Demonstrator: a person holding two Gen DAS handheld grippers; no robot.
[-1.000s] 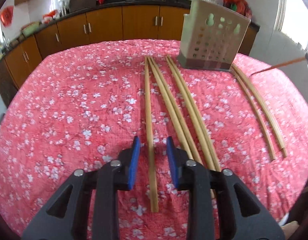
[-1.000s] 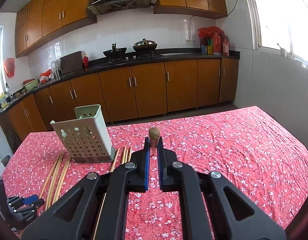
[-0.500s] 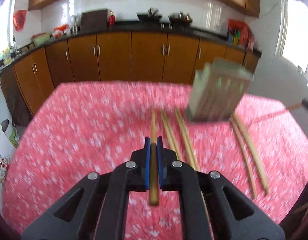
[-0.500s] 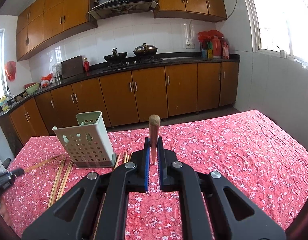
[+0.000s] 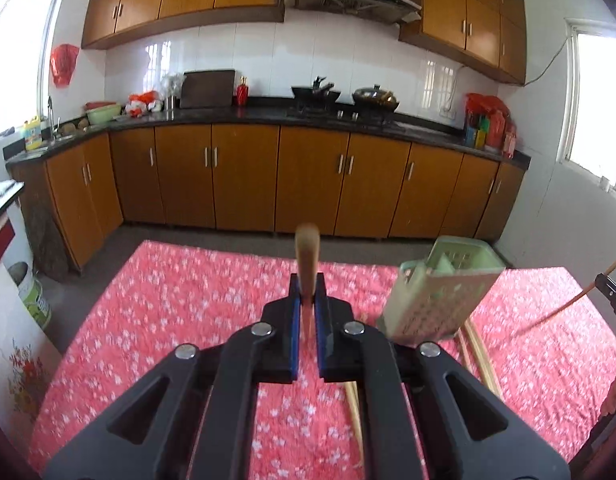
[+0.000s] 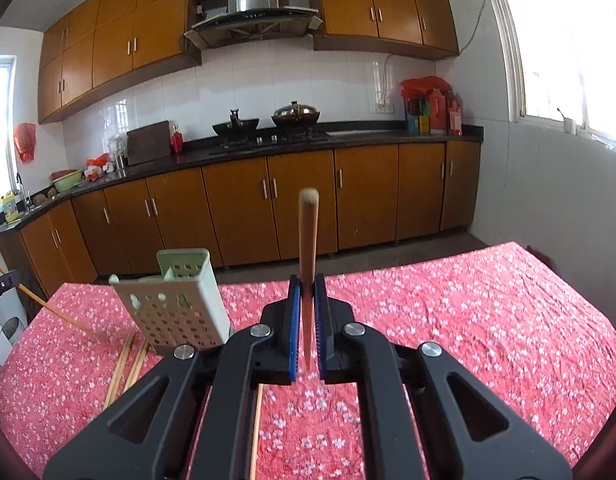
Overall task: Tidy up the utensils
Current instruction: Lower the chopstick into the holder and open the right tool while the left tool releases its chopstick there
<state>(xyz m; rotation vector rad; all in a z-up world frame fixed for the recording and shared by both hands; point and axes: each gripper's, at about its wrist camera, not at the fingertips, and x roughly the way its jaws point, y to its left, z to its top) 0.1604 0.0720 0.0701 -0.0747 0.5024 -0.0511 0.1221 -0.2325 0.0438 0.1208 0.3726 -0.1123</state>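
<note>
Left tongs clenched on chopstick; right tongs clenched on another chopstick; holder nearby.

Lower ends of loose chopsticks hidden behind gripper body, utensil holder motion-blurred

The left gripper is clamped on a chopstick that points forward and up, and the right gripper is likewise clamped on its own chopstick.
</note>
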